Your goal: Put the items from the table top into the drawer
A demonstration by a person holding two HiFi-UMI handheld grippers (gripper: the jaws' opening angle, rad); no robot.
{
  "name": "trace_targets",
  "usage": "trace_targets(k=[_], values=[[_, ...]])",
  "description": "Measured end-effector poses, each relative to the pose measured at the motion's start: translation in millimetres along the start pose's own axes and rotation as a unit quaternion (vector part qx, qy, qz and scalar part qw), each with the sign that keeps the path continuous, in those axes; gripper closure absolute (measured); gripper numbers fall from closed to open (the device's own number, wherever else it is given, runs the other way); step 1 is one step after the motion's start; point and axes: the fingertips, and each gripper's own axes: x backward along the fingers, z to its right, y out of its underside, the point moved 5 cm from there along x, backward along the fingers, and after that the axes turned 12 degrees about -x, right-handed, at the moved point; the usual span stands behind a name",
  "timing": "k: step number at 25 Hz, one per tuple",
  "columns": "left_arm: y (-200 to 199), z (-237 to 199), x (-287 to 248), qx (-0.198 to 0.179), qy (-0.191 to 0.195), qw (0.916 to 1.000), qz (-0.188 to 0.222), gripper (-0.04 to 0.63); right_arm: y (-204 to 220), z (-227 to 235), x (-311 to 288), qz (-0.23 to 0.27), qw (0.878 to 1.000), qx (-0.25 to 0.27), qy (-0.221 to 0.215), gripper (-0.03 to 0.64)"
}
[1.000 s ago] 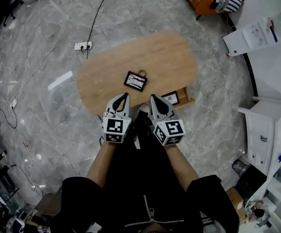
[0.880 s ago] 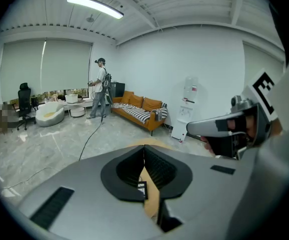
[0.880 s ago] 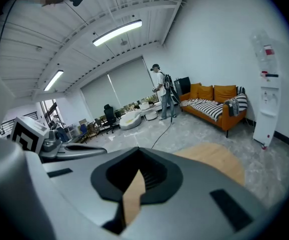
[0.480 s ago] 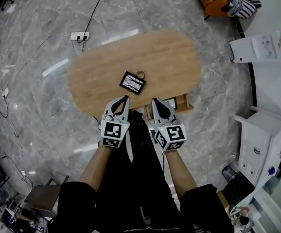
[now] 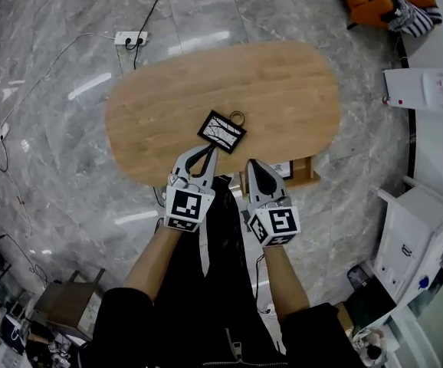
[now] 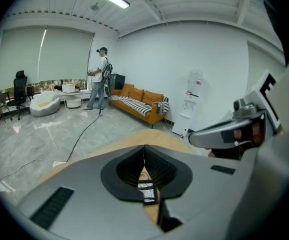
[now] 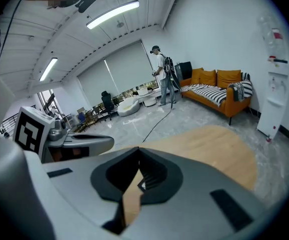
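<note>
Shut and empty, the left gripper (image 5: pixel 208 153) and right gripper (image 5: pixel 251 165) hover at the surface's (image 5: pixel 152 113) 6 o'clock edge, picture frame (image 5: pixel 221 131) and ring (image 5: pixel 237 117) just beyond, open drawer (image 5: pixel 307 177) at 4 o'clock.

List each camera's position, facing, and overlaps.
Head view: on the person's head, looking steeply down at the table; both forearms, left gripper and right gripper show.
Left gripper view: on the left gripper, looking along its shut jaws over the table toward the sofa; right gripper at right.
Right gripper view: on the right gripper, same heading; left gripper at left.
Shared: table, sofa.
</note>
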Motion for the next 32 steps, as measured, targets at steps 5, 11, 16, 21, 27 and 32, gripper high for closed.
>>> trace_targets(k=[5, 11, 16, 21, 27, 32], values=[[22.6, -7.7, -18.4, 0.002, -0.003, 1.0000, 0.003, 0.581, 11.9, 16.9, -21.3, 0.019, 1.000, 0.016, 0.013, 0.607], [71.1, -14.2, -40.4, 0.003, -0.004, 1.0000, -0.006, 0.581, 46.6, 32.0, -51.3, 0.009, 0.999, 0.033, 0.009, 0.607], [94.5, -11.2, -50.7, 0.002, 0.001, 1.0000, -0.004, 0.581, 68.4, 47.4, -61.1, 0.013, 0.998, 0.065, 0.017, 0.602], [122.7, -9.8, -50.3, 0.001, 0.007, 0.9998, -0.017, 0.581, 103.1, 59.7, -73.7, -0.022, 0.998, 0.064, 0.018, 0.558], [125.6, -8.8, -51.6, -0.010, 0.019, 0.9996, -0.019, 0.581, 110.3, 87.3, -98.5, -0.052, 0.991, 0.119, 0.043, 0.472], [132.7, -1.0, -48.8, -0.012, 0.028, 0.9992, -0.026, 0.581, 120.1, 101.5, -133.9, -0.127, 0.959, 0.252, 0.033, 0.449]])
